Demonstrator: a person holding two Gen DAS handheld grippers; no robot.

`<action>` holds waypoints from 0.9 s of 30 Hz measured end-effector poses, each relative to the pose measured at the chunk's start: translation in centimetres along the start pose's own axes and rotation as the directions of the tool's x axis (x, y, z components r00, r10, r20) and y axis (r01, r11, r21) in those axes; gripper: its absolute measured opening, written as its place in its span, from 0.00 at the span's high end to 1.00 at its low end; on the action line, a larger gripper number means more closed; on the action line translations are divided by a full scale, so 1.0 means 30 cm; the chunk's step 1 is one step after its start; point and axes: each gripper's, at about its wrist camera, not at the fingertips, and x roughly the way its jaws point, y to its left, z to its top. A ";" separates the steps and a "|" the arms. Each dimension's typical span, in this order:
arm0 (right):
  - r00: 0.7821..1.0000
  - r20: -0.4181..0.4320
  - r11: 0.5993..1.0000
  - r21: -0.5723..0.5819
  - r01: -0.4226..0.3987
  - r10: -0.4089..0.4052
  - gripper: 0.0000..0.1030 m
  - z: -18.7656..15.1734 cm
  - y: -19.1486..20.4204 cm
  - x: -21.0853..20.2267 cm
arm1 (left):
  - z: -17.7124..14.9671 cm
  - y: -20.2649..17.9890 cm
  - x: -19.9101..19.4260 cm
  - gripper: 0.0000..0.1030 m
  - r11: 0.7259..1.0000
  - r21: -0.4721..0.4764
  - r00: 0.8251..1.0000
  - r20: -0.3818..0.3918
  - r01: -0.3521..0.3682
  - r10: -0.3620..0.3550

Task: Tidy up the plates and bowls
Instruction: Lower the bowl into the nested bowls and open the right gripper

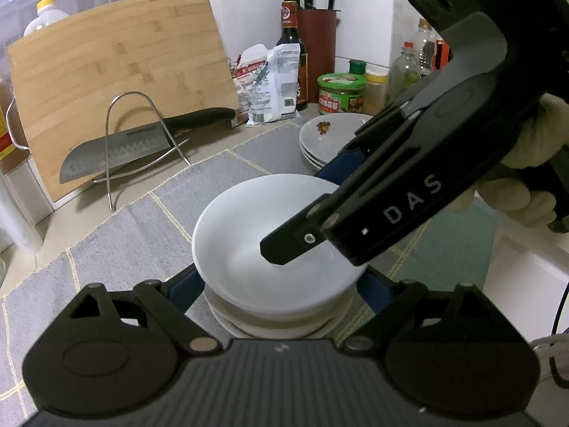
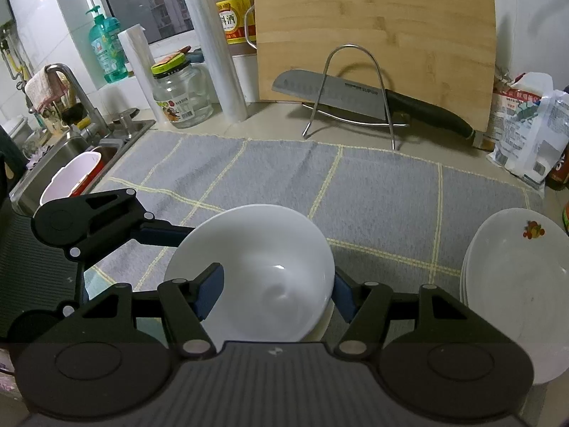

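Observation:
A white bowl (image 1: pixel 263 249) sits on top of a stack of bowls (image 1: pixel 270 323) on a grey checked mat (image 1: pixel 117 235). My right gripper (image 2: pixel 274 293) grips the top bowl's (image 2: pixel 256 270) rim, one blue pad inside and one outside. It shows from the side in the left wrist view (image 1: pixel 302 235). My left gripper (image 1: pixel 281 291) is open, its blue fingers either side of the bowl stack. It also shows in the right wrist view (image 2: pixel 117 227) at the left. A stack of white plates (image 1: pixel 330 135) with a flower print lies at the back right and shows in the right wrist view (image 2: pixel 515 277).
A bamboo cutting board (image 1: pixel 117 71) and a knife (image 1: pixel 142 142) on a wire rack (image 1: pixel 142 135) stand behind the mat. Bottles, jars and bags (image 1: pixel 313 82) line the back corner. A sink (image 2: pixel 71 149) with a tap, a glass jar (image 2: pixel 181 96) and rolls lie left.

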 end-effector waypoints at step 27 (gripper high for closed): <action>0.999 0.048 0.997 -0.069 -0.016 0.019 0.03 -0.028 -0.031 -0.041 | -0.044 -0.012 -0.075 0.02 0.995 -0.010 0.994 0.022 -0.104 0.104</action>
